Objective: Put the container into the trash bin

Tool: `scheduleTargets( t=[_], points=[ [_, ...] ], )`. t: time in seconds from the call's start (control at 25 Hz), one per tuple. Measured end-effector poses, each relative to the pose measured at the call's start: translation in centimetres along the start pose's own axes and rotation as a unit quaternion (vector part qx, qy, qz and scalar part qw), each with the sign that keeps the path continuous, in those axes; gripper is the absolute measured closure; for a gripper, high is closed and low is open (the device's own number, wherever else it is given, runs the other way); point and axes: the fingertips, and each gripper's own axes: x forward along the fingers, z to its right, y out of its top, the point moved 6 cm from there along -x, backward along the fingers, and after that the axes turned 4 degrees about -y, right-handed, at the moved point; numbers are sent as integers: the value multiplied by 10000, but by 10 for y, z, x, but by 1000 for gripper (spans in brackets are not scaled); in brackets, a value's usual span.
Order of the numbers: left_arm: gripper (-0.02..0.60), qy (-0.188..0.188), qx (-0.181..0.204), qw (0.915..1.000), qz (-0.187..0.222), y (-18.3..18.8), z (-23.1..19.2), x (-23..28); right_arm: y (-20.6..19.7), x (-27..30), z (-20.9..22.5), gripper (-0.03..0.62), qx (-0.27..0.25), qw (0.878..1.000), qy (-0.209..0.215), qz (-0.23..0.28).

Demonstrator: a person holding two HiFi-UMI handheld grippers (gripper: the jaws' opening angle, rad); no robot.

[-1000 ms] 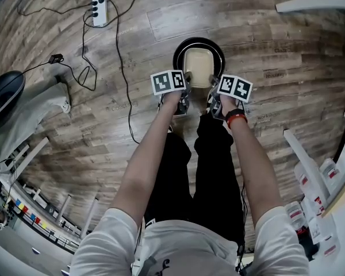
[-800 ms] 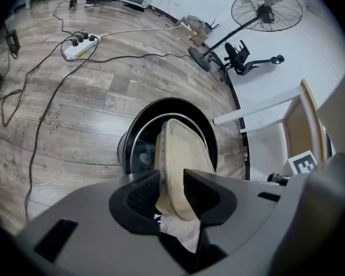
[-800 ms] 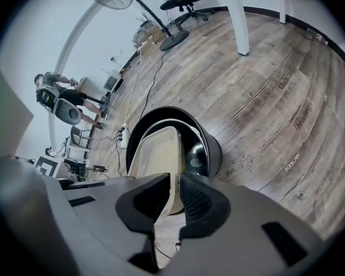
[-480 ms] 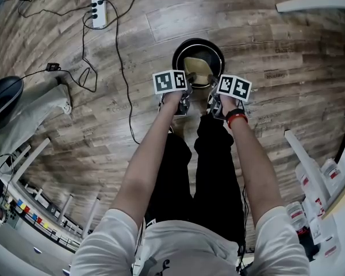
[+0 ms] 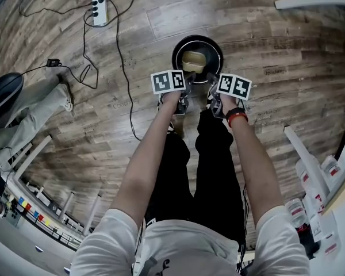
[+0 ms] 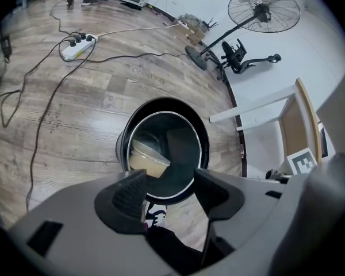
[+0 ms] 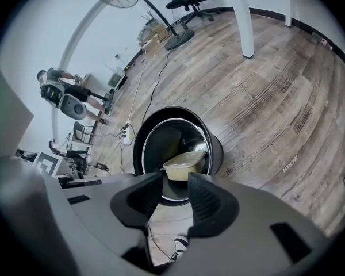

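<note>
Left gripper: fingers are spreading, with nothing between them. Right gripper: fingers are likewise spreading and empty. Both grippers point steeply down, side by side above the near edge of the bin.

The container lies inside the bin, tilted, one end low and its rim leaning toward the bin wall. It touches neither gripper. The bin stands upright on the wood floor. Judged from this, the placement step is complete.

Handling notes (assessment):
- The container is a shallow, tan, rectangular tray with a flanged rim. It looks thin-walled and light.
- Expect the walls to flex under a hard pinch, and smooth faces may slip.
- Should it need regrasping, take hold at the rim flange, one gripper at each short end.
- Contents, if any, cannot be made out.
</note>
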Motion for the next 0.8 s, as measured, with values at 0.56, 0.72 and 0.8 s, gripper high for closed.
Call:
scheduleTargets(
  t=[0.56,0.72,0.8],
  points=[
    [330,94,209,9996,178,-20,59,-85,-15,-99,-28,447,-157,9997,-58,158],
    [330,159,255,9994,184,-24,81,-124,-22,-135,-45,447,-307,9993,-153,117],
    [330,214,308,9992,157,-32,92,-145,-29,-156,-53,447,-271,9994,-178,124]
  ],
)
